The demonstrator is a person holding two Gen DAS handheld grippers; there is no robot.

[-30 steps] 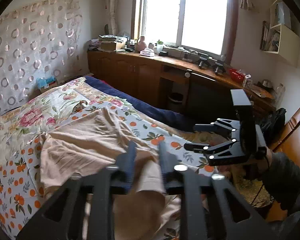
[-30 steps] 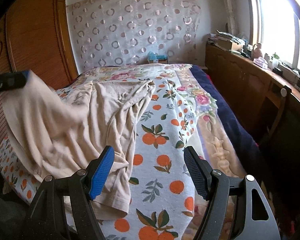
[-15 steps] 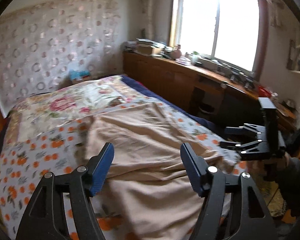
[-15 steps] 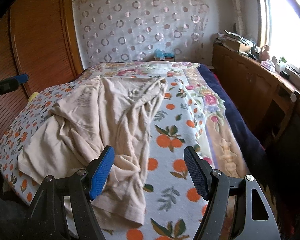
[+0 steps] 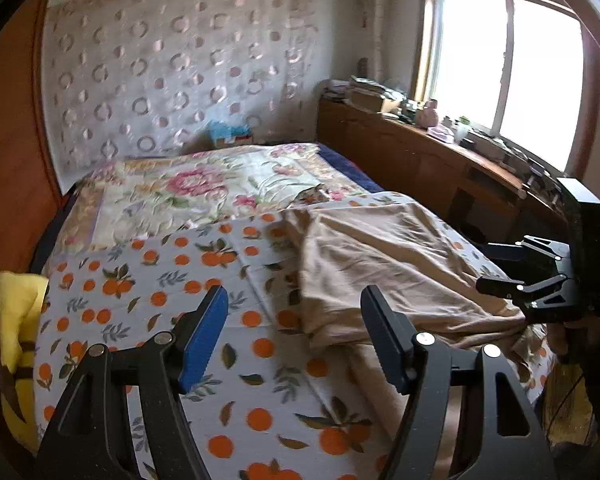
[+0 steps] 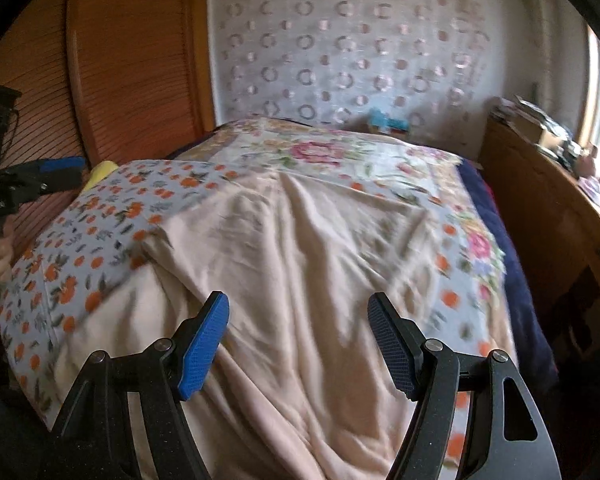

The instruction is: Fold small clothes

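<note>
A beige garment lies crumpled on the orange-print sheet of the bed, toward its right side and front edge. My left gripper hangs open over the bare sheet left of the garment, nothing between its blue pads. In the right wrist view the same garment fills the middle, and my right gripper stands open just above it, holding nothing. The right gripper also shows at the right of the left wrist view, and the left gripper at the far left of the right wrist view.
A floral quilt covers the far half of the bed. A yellow item hangs at the bed's left edge by a wooden wardrobe. A long wooden counter with clutter runs under the window on the right.
My left gripper let go of the beige garment, opened, and swung left over the bare sheet. The garment dropped flat on the bed. My right gripper moved left over the garment, still open.
</note>
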